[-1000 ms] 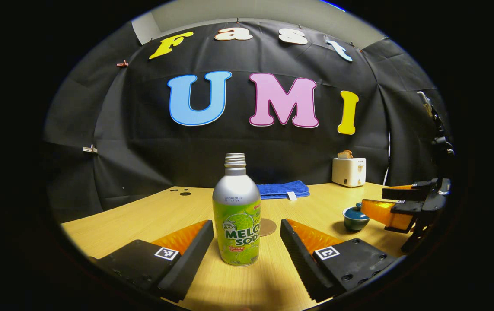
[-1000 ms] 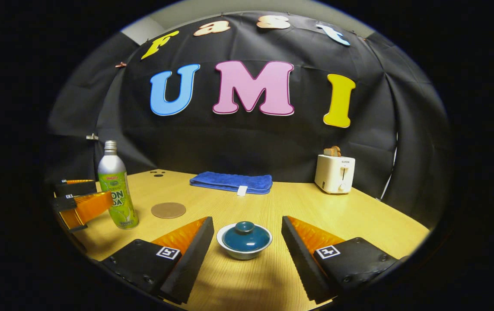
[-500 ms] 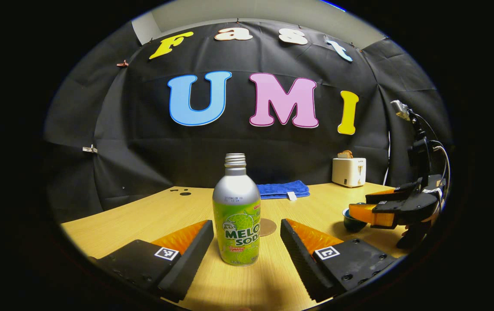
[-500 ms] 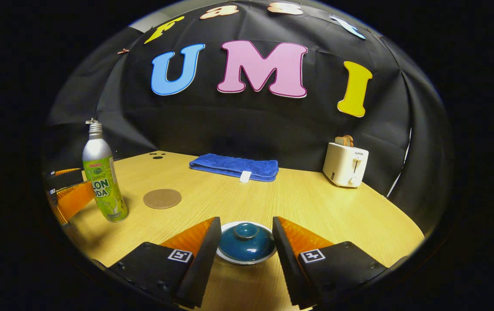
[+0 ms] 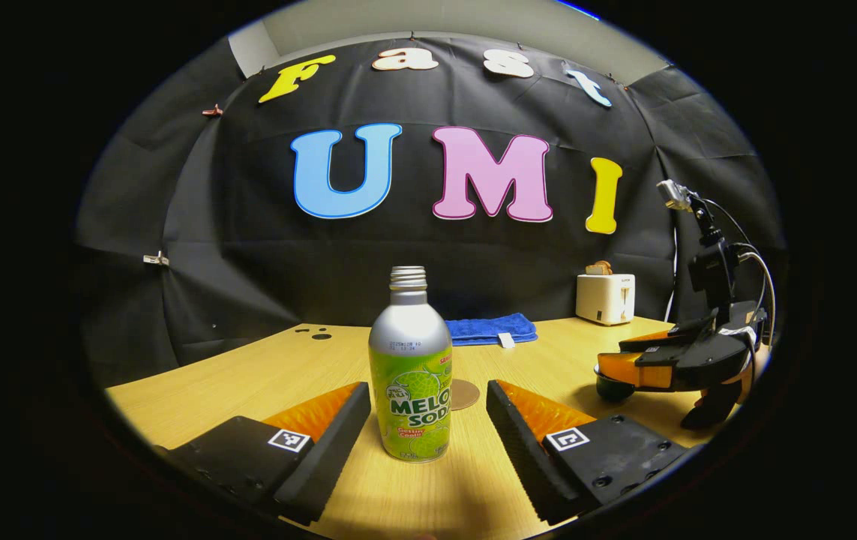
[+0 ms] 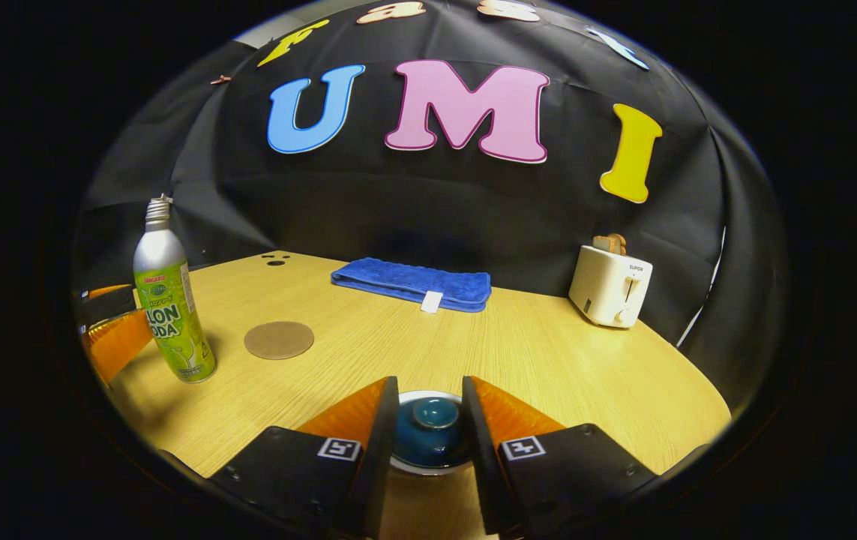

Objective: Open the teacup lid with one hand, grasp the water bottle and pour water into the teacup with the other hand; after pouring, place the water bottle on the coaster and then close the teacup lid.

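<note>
Right claw [image 6: 428,420] has dropped and narrowed around the teacup lid [image 6: 432,435], seemingly touching it but not yet clenched, while the left claw [image 5: 428,420] waits spread wide with the water bottle [image 5: 409,375] between its fingers, lid-lift next.

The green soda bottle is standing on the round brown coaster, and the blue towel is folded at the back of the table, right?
Not quite. The bottle stands on the bare table, beside the coaster, not on it; the right gripper view shows them apart. The blue towel is folded at the back.
</note>
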A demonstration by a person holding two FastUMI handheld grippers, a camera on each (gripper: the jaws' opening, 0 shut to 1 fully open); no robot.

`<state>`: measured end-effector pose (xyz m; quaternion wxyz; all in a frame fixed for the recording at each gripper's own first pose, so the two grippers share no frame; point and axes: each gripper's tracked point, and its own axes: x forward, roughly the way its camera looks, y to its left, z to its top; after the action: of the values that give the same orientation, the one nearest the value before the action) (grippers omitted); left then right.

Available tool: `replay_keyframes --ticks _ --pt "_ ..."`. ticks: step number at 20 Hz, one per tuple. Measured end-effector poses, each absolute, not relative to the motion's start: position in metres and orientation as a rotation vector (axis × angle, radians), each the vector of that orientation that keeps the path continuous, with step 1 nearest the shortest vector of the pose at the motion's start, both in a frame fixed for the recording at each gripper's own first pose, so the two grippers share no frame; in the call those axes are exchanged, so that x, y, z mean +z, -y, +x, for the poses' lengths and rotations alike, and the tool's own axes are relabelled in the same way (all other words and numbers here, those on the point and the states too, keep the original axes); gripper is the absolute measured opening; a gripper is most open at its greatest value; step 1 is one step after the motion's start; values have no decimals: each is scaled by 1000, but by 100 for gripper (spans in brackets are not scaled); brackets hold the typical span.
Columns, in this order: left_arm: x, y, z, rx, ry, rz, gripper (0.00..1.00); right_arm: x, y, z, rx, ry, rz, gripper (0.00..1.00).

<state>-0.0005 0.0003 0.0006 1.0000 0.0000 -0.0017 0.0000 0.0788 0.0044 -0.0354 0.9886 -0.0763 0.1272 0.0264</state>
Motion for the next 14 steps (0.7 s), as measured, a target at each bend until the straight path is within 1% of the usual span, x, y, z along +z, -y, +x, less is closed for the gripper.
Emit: replay_keyframes --ticks 5,7,10,14 --pt "1 0 0 0 4 0 98 -34 -1 81 46 -247 -161 34" --pt "1 0 0 0 3 0 98 -35 0 81 45 -249 -159 34" --pt "0 0 -1 0 4 0 98 -33 -3 81 56 -245 -156 30" --pt "0 -1 0 0 2 0 98 -16 -2 78 65 -214 -124 30"
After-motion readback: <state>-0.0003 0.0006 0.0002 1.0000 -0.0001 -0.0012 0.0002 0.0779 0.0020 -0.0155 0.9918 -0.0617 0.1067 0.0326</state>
